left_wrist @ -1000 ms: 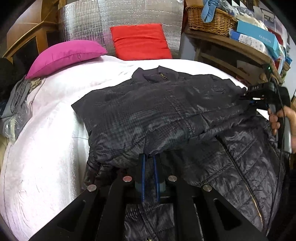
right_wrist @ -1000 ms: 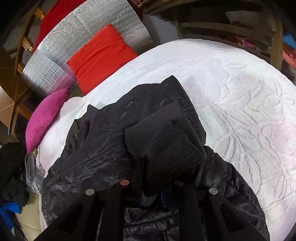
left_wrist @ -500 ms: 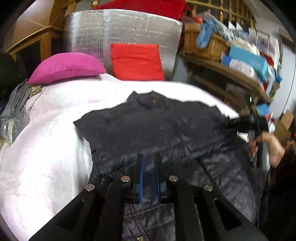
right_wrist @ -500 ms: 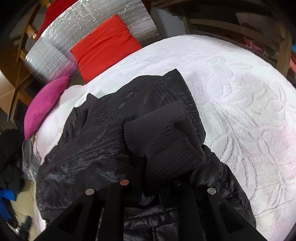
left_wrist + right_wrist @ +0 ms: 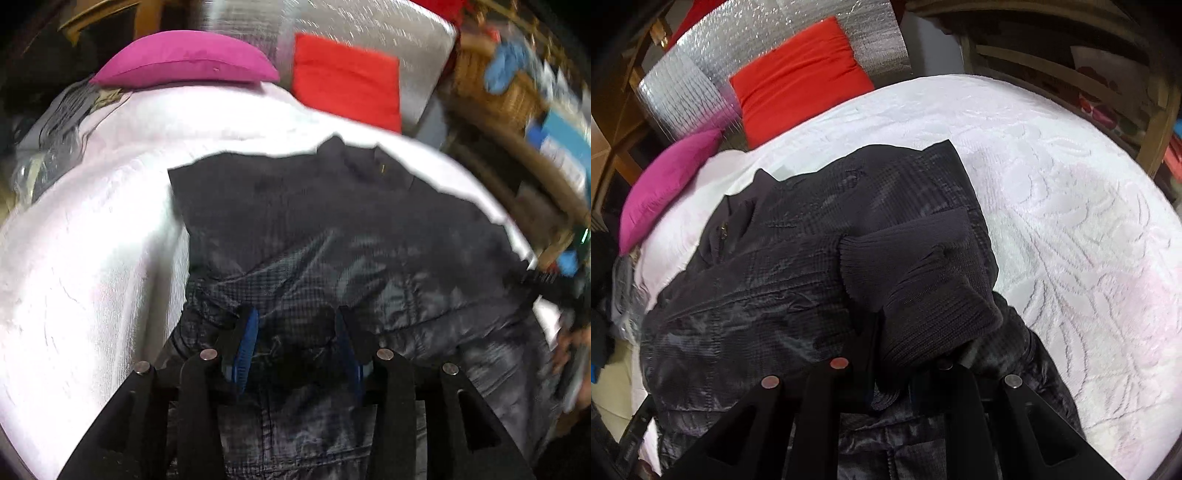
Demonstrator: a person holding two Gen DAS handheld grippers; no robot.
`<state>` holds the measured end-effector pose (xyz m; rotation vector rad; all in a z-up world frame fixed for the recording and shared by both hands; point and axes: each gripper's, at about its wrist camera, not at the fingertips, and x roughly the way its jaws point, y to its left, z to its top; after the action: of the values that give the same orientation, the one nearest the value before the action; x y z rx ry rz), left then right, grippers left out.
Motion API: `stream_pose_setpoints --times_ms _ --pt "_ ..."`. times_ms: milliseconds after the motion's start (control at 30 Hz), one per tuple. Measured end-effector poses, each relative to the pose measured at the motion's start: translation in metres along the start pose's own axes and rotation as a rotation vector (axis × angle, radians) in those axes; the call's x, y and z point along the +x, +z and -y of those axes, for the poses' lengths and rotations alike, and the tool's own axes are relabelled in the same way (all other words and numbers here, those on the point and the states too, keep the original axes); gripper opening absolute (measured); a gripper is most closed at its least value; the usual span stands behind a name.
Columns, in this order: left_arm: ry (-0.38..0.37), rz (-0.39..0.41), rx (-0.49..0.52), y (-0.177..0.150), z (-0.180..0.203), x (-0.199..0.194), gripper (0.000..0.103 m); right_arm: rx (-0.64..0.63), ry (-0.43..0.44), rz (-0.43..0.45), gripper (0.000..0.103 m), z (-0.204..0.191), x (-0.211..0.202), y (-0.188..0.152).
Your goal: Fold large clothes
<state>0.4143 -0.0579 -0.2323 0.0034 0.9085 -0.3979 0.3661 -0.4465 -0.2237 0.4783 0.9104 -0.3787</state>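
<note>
Since the earlier frame, left gripper (image 5: 295, 332) has spread its jaws wide, releasing the jacket (image 5: 332, 229), presumably to let the fold settle. Right gripper (image 5: 890, 373) clamps the ribbed cuff (image 5: 923, 280), holding the sleeve across the body. Jacket lies on the white bedspread (image 5: 1071, 184); cushions (image 5: 798, 74) beyond.
</note>
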Motion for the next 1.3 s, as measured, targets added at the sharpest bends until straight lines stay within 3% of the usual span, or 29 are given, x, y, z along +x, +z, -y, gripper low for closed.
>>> stream_pose_setpoints --times_ms 100,233,333,433,500,667,867,1033,1167,1300 --pt "0.067 -0.008 0.104 -0.005 0.014 0.002 0.044 -0.056 -0.052 0.008 0.014 -0.009 0.005 0.004" --pt "0.049 -0.005 0.092 -0.004 0.011 -0.002 0.044 -0.054 -0.069 -0.002 0.018 -0.011 0.008 0.009" --pt "0.059 0.011 0.092 -0.004 0.008 -0.007 0.044 0.002 -0.015 -0.047 0.018 -0.003 0.002 0.016" --pt "0.105 0.029 0.138 -0.006 0.014 -0.01 0.057 0.115 0.09 -0.062 0.019 0.018 -0.016 0.022" --pt "0.147 0.029 0.171 -0.01 0.018 -0.008 0.07 0.142 0.115 -0.034 0.023 0.027 -0.029 0.025" --pt "0.204 0.015 0.233 -0.014 0.028 0.0 0.071 0.137 0.129 0.027 0.025 0.036 -0.055 0.032" --pt "0.213 0.004 0.254 -0.019 0.028 0.003 0.072 0.148 0.156 0.085 0.025 0.039 -0.066 0.038" --pt "0.238 0.002 0.302 -0.024 0.032 0.006 0.073 0.182 0.146 0.212 0.025 0.051 -0.086 0.046" --pt "0.216 -0.001 0.273 -0.019 0.029 0.004 0.073 0.059 0.119 0.289 0.025 0.029 -0.1 0.045" --pt "0.138 0.015 0.178 -0.01 0.017 -0.008 0.073 -0.034 0.17 0.285 0.025 0.005 -0.093 0.038"
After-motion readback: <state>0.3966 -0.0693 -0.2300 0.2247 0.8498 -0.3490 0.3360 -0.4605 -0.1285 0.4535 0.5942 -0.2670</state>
